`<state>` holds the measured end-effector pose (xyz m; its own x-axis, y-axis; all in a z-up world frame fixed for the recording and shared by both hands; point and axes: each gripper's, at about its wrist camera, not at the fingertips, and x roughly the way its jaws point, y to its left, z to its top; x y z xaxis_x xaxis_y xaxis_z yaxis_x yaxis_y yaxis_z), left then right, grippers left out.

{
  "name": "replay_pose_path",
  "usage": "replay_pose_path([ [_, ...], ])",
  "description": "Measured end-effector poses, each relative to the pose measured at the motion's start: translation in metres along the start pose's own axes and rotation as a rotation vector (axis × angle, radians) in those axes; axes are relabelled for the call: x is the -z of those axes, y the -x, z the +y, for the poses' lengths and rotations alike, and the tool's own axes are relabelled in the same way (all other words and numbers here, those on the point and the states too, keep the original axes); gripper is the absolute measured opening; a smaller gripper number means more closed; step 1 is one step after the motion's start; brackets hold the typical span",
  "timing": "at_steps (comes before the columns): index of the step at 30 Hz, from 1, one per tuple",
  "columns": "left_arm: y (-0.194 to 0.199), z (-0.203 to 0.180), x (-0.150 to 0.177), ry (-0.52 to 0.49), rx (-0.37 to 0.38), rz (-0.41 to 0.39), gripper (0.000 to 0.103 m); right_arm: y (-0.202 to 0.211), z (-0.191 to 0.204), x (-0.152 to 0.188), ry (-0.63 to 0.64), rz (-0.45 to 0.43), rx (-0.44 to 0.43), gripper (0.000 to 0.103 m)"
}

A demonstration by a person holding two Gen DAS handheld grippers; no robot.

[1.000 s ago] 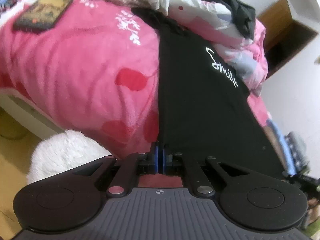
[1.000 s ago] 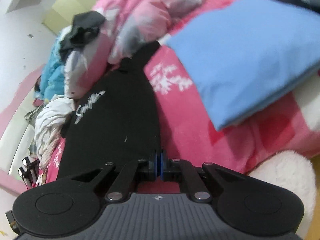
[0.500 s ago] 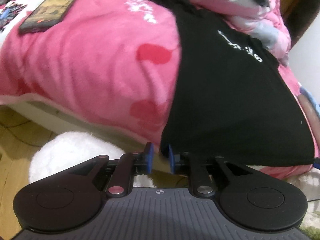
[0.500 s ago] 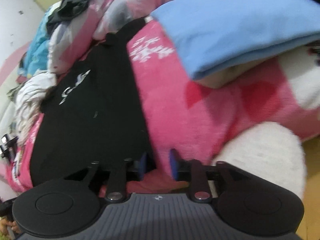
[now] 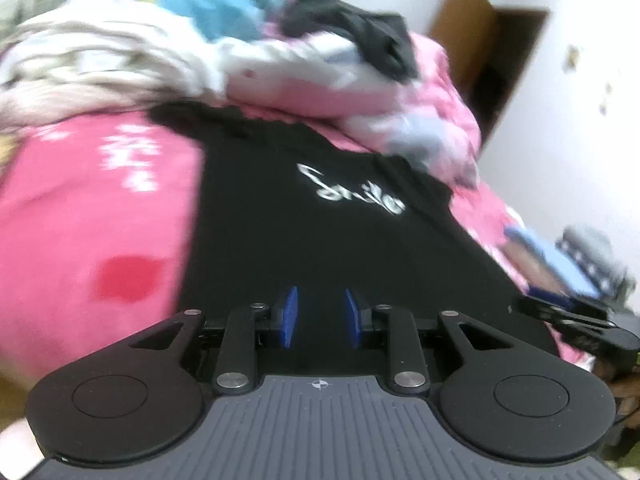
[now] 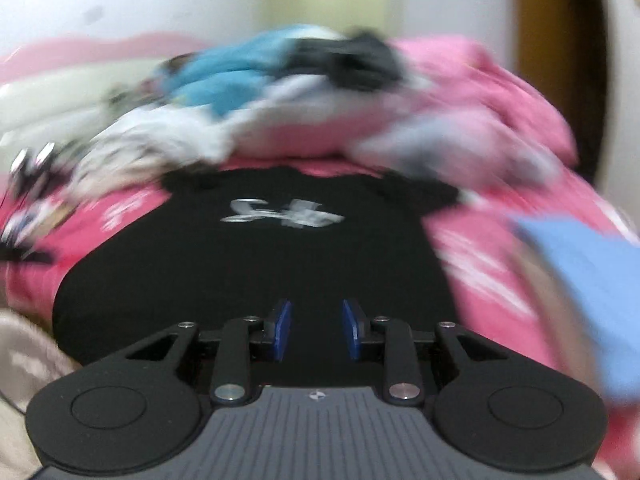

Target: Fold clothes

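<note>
The left claw (image 5: 318,317) was opening, with nothing between its blue pads. The right claw (image 6: 316,330) was closing a little, also on nothing. One black shirt (image 5: 320,236) lay flat on the pink bed (image 5: 92,216), just past both claws. It looked spread and ready. Next, each claw likely needed to grab an edge to fold it. One messy clothes pile (image 5: 224,52) sat far behind.

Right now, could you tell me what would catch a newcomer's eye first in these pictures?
A black T-shirt with white script lies spread flat on the pink bedcover, straight ahead of both grippers. Behind it rises a jumbled pile of clothes. A folded blue garment sits at the right of the right wrist view.
</note>
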<state>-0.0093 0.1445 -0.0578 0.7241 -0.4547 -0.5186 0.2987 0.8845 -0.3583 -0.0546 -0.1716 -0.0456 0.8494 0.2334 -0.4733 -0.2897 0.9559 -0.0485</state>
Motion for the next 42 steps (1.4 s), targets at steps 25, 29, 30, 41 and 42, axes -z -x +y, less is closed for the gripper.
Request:
replay_pose_path([
  [25,-0.133,0.001,-0.073,-0.051,-0.175,0.028,0.025,-0.136,-0.075,-0.062,-0.109,0.104,-0.117,0.029],
  [29,-0.143,0.035,-0.059,0.002,-0.283,0.023,0.023,-0.187,-0.104,-0.046,-0.126,0.212,-0.103,0.024],
  [30,-0.135,0.04,-0.058,0.013,-0.293,0.012,0.023,-0.189,-0.122,-0.041,-0.155,0.203,-0.112,0.018],
  [41,-0.123,0.037,-0.121,-0.052,-0.294,-0.018,0.025,-0.166,-0.183,-0.078,-0.181,0.177,0.048,0.014],
  [42,-0.135,0.034,-0.13,-0.048,-0.26,-0.008,0.025,-0.177,-0.169,-0.085,-0.163,0.161,0.002,0.014],
])
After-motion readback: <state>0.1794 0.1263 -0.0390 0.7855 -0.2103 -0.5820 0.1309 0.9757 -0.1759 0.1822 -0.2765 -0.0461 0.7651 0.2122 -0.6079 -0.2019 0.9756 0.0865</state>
